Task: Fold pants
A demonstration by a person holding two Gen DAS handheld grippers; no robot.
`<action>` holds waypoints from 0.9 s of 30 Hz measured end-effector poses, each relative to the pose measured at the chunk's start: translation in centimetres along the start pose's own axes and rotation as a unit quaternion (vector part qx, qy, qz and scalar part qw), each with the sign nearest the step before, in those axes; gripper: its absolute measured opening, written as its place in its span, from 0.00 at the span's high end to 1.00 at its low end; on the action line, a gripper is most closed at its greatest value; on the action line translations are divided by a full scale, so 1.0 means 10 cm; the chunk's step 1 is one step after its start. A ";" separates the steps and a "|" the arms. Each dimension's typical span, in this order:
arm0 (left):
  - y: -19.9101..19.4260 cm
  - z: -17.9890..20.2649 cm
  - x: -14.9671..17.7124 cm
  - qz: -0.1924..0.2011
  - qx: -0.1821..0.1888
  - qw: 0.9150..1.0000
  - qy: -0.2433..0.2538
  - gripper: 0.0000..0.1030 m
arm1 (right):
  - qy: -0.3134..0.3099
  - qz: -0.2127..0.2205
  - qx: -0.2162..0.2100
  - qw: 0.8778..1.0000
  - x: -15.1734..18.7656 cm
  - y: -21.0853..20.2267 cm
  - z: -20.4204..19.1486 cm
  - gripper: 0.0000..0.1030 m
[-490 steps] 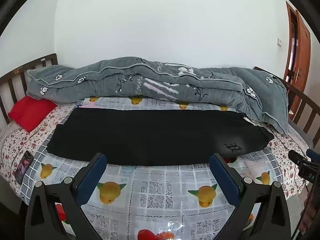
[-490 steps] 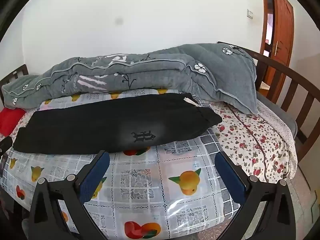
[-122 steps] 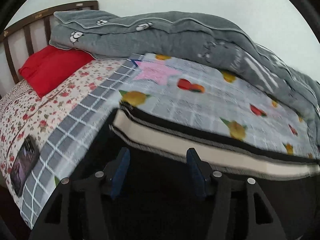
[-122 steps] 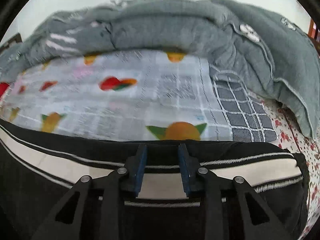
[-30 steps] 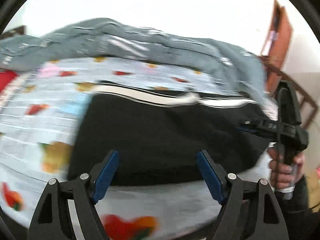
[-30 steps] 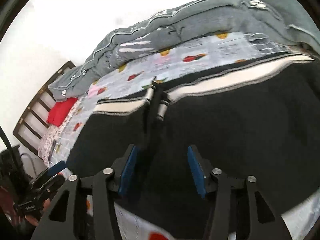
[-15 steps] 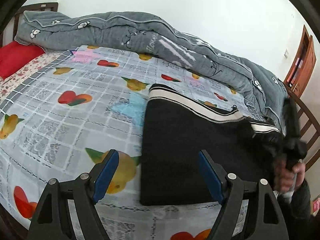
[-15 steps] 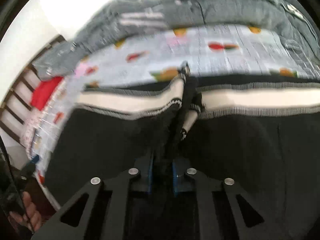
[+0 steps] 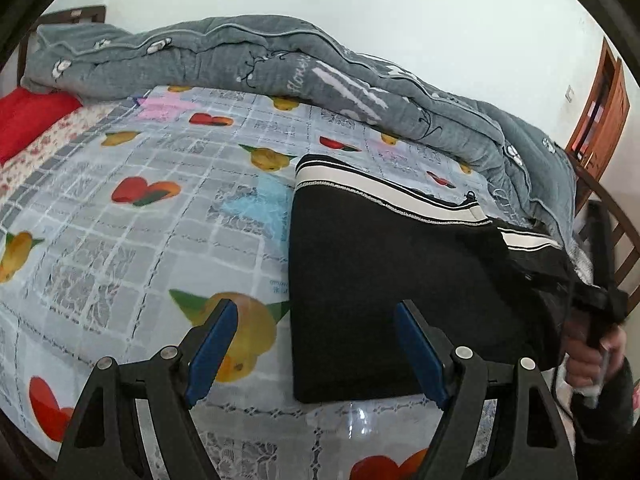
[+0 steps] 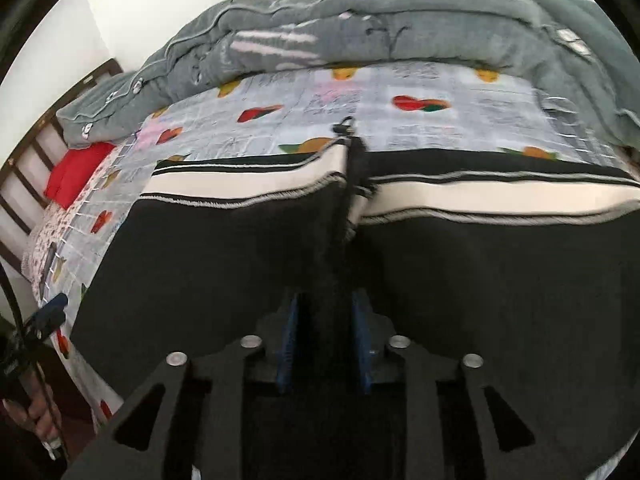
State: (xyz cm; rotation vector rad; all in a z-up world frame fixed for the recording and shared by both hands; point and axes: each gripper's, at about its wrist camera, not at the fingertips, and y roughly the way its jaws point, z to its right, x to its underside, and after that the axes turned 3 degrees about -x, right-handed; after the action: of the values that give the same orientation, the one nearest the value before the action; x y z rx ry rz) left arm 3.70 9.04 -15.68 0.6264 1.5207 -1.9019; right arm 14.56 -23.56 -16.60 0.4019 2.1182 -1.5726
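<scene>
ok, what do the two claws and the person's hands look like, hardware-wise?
Both match: the left claw and right claw have matte black skeletal linkages with cut-out arms, silver rivet pivots and blue rectangular pads. The person's hand emerges from a dark sleeve. No cables or markings are clearly visible.

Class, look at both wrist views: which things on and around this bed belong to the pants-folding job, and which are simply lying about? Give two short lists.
Part of the job:
- black pants, folded on the fruit-print sheet
- right gripper, a ridge of pants cloth between its fingers
- left gripper, open and empty

Just lying about:
- grey quilt
- red pillow
- phone
</scene>
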 end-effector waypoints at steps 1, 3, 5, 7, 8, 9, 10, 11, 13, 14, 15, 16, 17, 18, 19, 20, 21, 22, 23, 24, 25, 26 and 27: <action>0.02 0.02 0.01 -0.001 -0.007 1.000 0.006 0.23 | -0.004 0.005 0.006 1.000 0.06 -0.07 0.00 0.70; 0.14 0.06 0.05 -0.019 -0.035 0.999 0.015 0.23 | -0.008 0.013 0.013 1.000 0.23 -0.17 -0.01 0.70; 0.30 0.04 0.15 -0.051 -0.043 0.998 0.011 0.23 | -0.009 0.022 0.013 1.000 0.41 -0.26 -0.02 0.70; 0.32 0.03 0.23 -0.048 -0.041 0.998 0.008 0.23 | -0.010 0.029 0.012 0.999 0.58 -0.31 -0.04 0.70; 0.29 0.03 0.25 -0.041 -0.041 0.998 0.012 0.23 | -0.007 0.032 0.007 0.999 0.66 -0.32 -0.03 0.70; 0.27 0.04 0.25 -0.042 -0.040 0.998 0.014 0.23 | -0.004 0.034 0.004 0.999 0.70 -0.31 -0.03 0.69; 0.25 0.05 0.25 -0.046 -0.037 0.998 0.014 0.23 | -0.001 0.036 0.000 0.999 0.74 -0.30 -0.02 0.68; 0.23 0.04 0.24 -0.049 -0.033 0.998 0.012 0.23 | 0.000 0.037 -0.001 0.999 0.76 -0.30 -0.02 0.68; 0.16 0.02 0.24 -0.048 -0.025 0.998 0.003 0.23 | 0.003 0.037 -0.006 0.999 0.75 -0.36 -0.03 0.68; 0.13 0.00 0.24 -0.046 -0.023 0.999 -0.001 0.23 | 0.005 0.043 -0.008 0.999 0.73 -0.41 -0.05 0.68; 0.10 0.00 0.24 -0.043 -0.021 0.999 -0.005 0.23 | 0.005 0.054 -0.007 0.999 0.71 -0.46 -0.06 0.68; 0.07 -0.02 0.24 -0.041 -0.020 0.999 -0.010 0.23 | 0.006 0.064 -0.006 0.998 0.70 -0.51 -0.07 0.68; 0.05 -0.03 0.23 -0.039 -0.017 0.999 -0.016 0.23 | 0.005 0.071 -0.008 0.997 0.71 -0.53 -0.07 0.68; 0.03 -0.03 0.23 -0.038 -0.013 0.999 -0.020 0.23 | 0.004 0.074 -0.007 0.997 0.72 -0.52 -0.07 0.68; 0.04 -0.02 0.22 -0.040 -0.011 0.999 -0.022 0.23 | -0.001 0.069 0.006 0.998 0.75 -0.44 -0.06 0.67; 0.04 0.00 0.21 -0.042 -0.011 0.999 -0.020 0.23 | -0.001 0.058 0.013 0.998 0.78 -0.38 -0.05 0.67; 0.03 0.01 0.21 -0.042 -0.013 0.999 -0.016 0.23 | 0.002 0.049 0.011 0.999 0.80 -0.34 -0.03 0.67; 0.03 0.02 0.20 -0.040 -0.015 0.999 -0.013 0.23 | 0.006 0.053 0.003 0.999 0.83 -0.37 -0.01 0.67; 0.01 0.04 0.19 -0.035 -0.018 0.999 -0.008 0.23 | 0.008 0.055 -0.008 0.998 0.84 -0.45 0.01 0.67; 0.00 0.04 0.18 -0.033 -0.021 0.999 -0.007 0.23 | 0.008 0.060 -0.009 0.998 0.84 -0.53 0.05 0.67; 0.00 0.04 0.16 -0.031 -0.021 0.999 -0.008 0.24 | 0.016 0.080 0.012 0.997 0.85 -0.67 0.12 0.67; 0.00 0.02 0.14 -0.029 -0.014 0.999 -0.012 0.24 | 0.030 0.113 0.044 0.992 0.88 -0.85 0.25 0.67; 0.00 0.00 0.12 -0.027 -0.007 0.999 -0.019 0.24 | 0.042 0.133 0.063 0.988 0.90 -0.98 0.36 0.64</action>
State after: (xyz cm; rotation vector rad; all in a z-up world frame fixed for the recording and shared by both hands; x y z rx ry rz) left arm 2.87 8.84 -16.55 0.5448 1.5390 -1.9307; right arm 2.82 -30.29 -14.21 0.7736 1.9353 -1.5599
